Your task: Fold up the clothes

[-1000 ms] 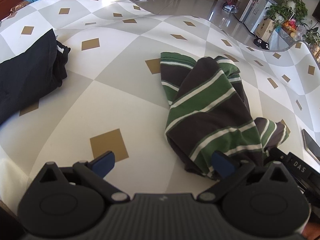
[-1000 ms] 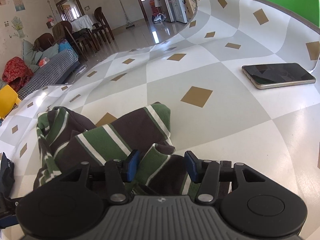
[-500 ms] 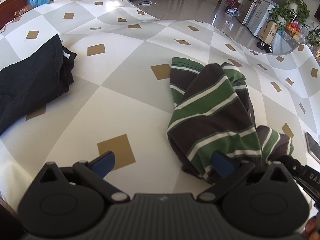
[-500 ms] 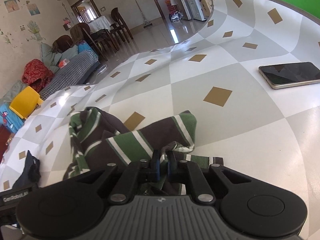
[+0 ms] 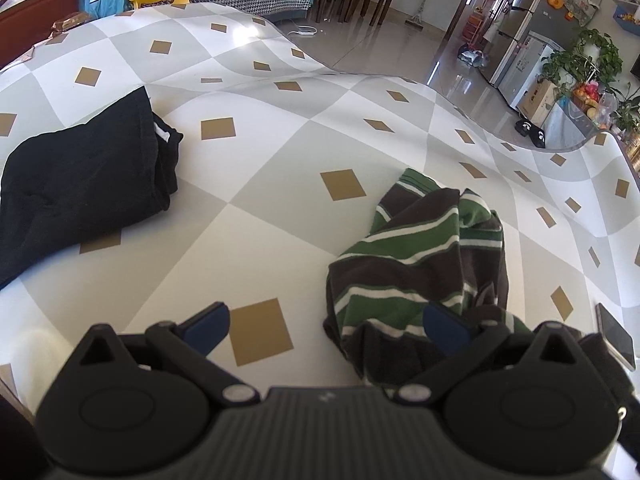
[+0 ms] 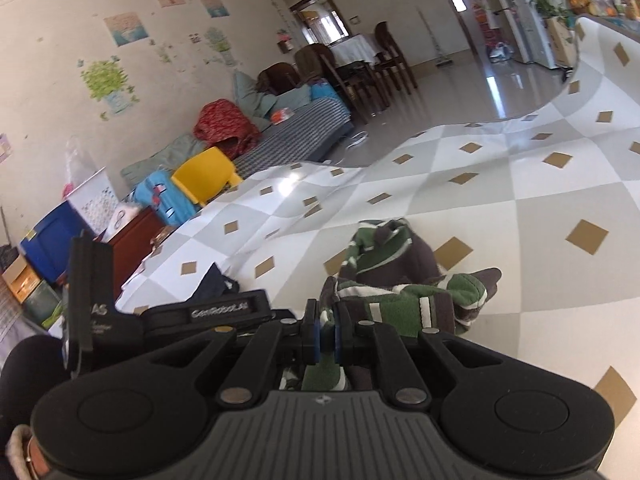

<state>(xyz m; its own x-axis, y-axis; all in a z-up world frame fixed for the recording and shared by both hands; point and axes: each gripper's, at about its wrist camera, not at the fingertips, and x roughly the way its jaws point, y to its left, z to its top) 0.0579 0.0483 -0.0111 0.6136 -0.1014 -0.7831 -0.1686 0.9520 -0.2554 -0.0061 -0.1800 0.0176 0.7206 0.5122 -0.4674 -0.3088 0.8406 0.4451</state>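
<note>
Moved: right hand-held gripper [image 6: 327, 334] clamped onto striped shirt [image 5: 420, 256], lifting its edge.
Room: bare counter [image 5: 256, 184] between shirt and black garment [image 5: 80, 176].
Left hand-held gripper [image 5: 324, 328]: wide open, empty.

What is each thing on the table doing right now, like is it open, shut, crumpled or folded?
Striped shirt: crumpled in a heap, one end pinched and pulled up.
Right gripper: shut on the striped shirt.
Left gripper: open, holding nothing.
Black garment: lying bunched on the table, untouched.
Phone: lying flat, screen dark.
Tablecloth: spread out, with ripples.
</note>
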